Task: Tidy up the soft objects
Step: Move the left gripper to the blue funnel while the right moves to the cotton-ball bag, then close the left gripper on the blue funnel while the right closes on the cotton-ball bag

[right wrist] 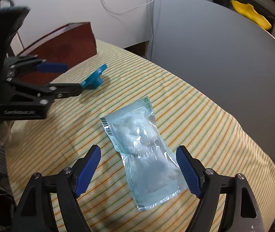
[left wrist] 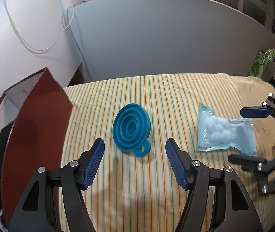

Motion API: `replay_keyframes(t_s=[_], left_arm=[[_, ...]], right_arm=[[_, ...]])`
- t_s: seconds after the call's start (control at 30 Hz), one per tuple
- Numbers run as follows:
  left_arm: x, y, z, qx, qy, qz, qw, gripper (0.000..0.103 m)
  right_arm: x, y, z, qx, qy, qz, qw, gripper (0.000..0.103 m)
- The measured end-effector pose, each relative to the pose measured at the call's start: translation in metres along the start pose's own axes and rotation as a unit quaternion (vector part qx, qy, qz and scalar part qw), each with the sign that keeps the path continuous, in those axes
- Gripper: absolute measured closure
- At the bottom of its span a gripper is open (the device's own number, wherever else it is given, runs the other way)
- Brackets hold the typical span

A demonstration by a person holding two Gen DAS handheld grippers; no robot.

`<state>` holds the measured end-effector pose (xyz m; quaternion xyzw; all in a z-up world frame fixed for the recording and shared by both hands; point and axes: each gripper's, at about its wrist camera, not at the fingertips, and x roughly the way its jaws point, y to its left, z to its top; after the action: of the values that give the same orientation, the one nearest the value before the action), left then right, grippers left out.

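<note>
A teal collapsible silicone funnel (left wrist: 131, 126) lies on the striped cloth, just ahead of my open, empty left gripper (left wrist: 135, 149); it also shows in the right wrist view (right wrist: 94, 78). A clear plastic packet of white cotton balls (right wrist: 144, 150) lies between the open fingers of my right gripper (right wrist: 138, 161), its near end level with the pads. In the left wrist view the packet (left wrist: 224, 130) lies to the right, with the right gripper (left wrist: 253, 133) open around its far end. The left gripper (right wrist: 67, 77) appears open in the right wrist view.
A dark red open box (left wrist: 34, 127) stands at the left edge of the table with something black (left wrist: 2, 150) inside; it also shows in the right wrist view (right wrist: 63, 48). A grey partition (left wrist: 166, 38) stands behind the table. A green carton (left wrist: 260, 61) sits far right.
</note>
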<state>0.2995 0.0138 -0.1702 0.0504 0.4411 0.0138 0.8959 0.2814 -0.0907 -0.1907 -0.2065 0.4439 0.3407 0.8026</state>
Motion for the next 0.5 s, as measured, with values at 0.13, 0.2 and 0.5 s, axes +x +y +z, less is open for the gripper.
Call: replay_keyframes(t_s=[0.13, 0.2, 0.5], left_arm=[[0.012, -0.005, 0.004, 0.01, 0.001, 0.019, 0.9998, 0.038], [0.017, -0.005, 0.006, 0.009, 0.004, 0.021, 0.9997, 0.038], [0.032, 0.002, 0.007, 0.002, 0.01, 0.03, 0.9995, 0.043]], right_arm=[[0.007, 0.009, 0.004, -0.034, 0.01, -0.012, 0.999, 0.026], [0.012, 0.012, 0.007, -0.047, 0.013, -0.018, 0.999, 0.026], [0.023, 0.003, 0.01, -0.046, 0.018, -0.016, 0.999, 0.019]])
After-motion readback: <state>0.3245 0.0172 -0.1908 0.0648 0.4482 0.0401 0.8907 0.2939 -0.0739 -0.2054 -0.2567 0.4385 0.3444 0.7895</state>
